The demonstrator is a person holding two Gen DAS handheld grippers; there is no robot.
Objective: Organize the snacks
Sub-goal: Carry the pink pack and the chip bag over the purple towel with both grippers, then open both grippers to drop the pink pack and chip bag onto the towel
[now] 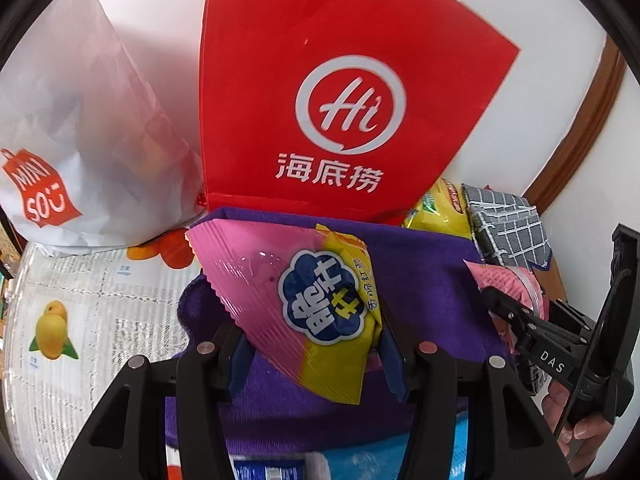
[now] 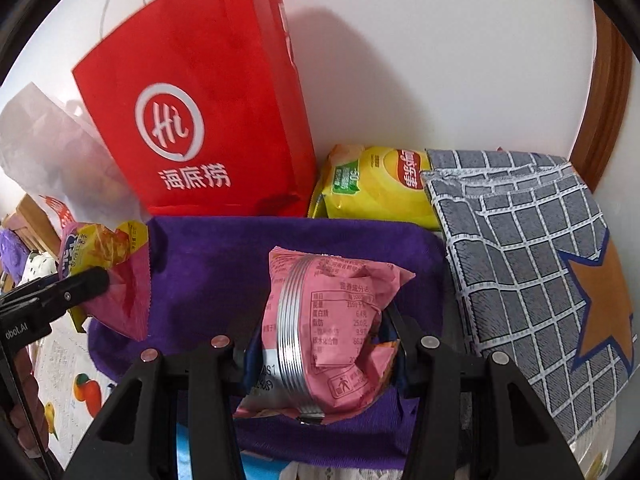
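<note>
Paper bag (image 2: 200, 128) upright against wall (image 2: 420, 60), behind cloth (image 2: 208, 264). Plastic bag (image 1: 80, 128) left of paper bag. Chip bag (image 2: 380, 184) right of paper bag, behind cloth. Checked fabric (image 2: 528, 264) right of cloth and chip bag. Cloth spread on desk (image 1: 100, 300). Two snack packets (image 1: 304, 300) (image 2: 332, 328) above cloth, one left, one right.

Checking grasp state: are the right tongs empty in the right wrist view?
No, the right tongs are closed on a crumpled pink foil snack packet with a nutrition table facing the camera, held over the purple cloth.
</note>
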